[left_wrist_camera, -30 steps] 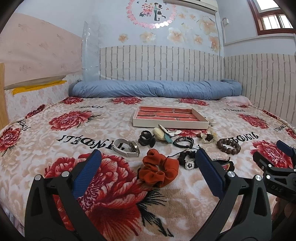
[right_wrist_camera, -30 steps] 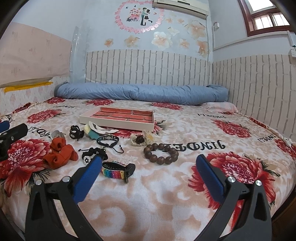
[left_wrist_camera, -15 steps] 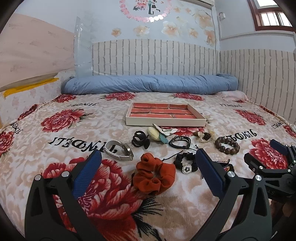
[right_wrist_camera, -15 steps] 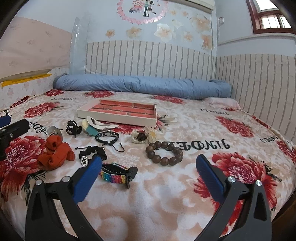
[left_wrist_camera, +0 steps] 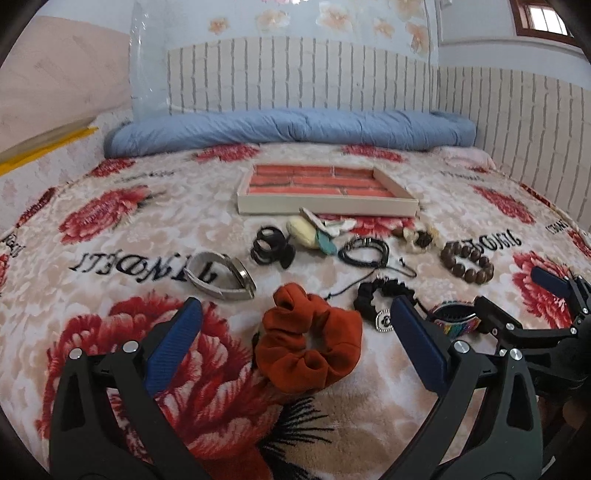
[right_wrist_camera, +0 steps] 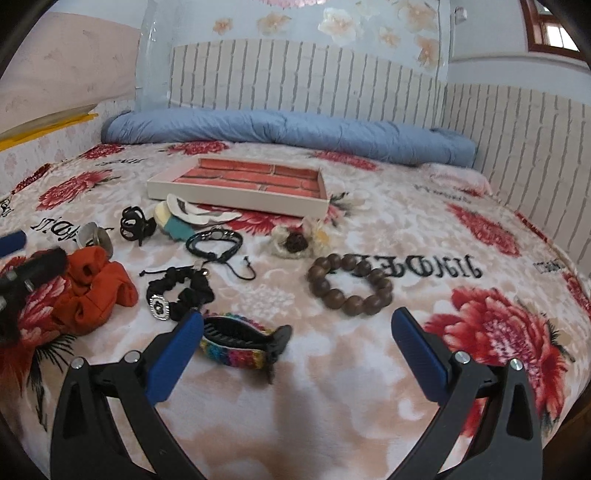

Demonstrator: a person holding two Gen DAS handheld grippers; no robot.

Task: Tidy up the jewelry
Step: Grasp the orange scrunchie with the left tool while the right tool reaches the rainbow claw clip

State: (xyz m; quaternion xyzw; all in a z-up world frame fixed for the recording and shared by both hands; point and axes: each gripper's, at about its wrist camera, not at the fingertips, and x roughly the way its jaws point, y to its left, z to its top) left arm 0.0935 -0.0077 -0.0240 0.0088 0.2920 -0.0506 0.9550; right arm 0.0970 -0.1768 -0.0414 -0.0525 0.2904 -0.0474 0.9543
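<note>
Nothing is sorted yet: your left tongs (left_wrist_camera: 291,339) and right tongs (right_wrist_camera: 295,347) gape, holding nothing. The tray (left_wrist_camera: 325,205) beyond them sits bare; the orange scrunchie (left_wrist_camera: 310,350) lies between your left tongs, the rainbow hair claw (right_wrist_camera: 240,341) between your right.

**Q:** What kind of place was shown?

**A:** A bedroom in a home. A bed covered by a floral blanket (left_wrist_camera: 110,258) filled both views, and a rolled blue quilt (left_wrist_camera: 288,129) lay along its far edge.

**Q:** What else marked it as domestic?

**A:** Brick-pattern wall padding (right_wrist_camera: 314,77) lined the walls beside the bed, flower stickers (right_wrist_camera: 336,20) decorated the wall above, and a wood-framed window (left_wrist_camera: 543,18) sat high at the right. Personal accessories, among them a wooden bead bracelet (right_wrist_camera: 349,282), lay on the blanket.
</note>
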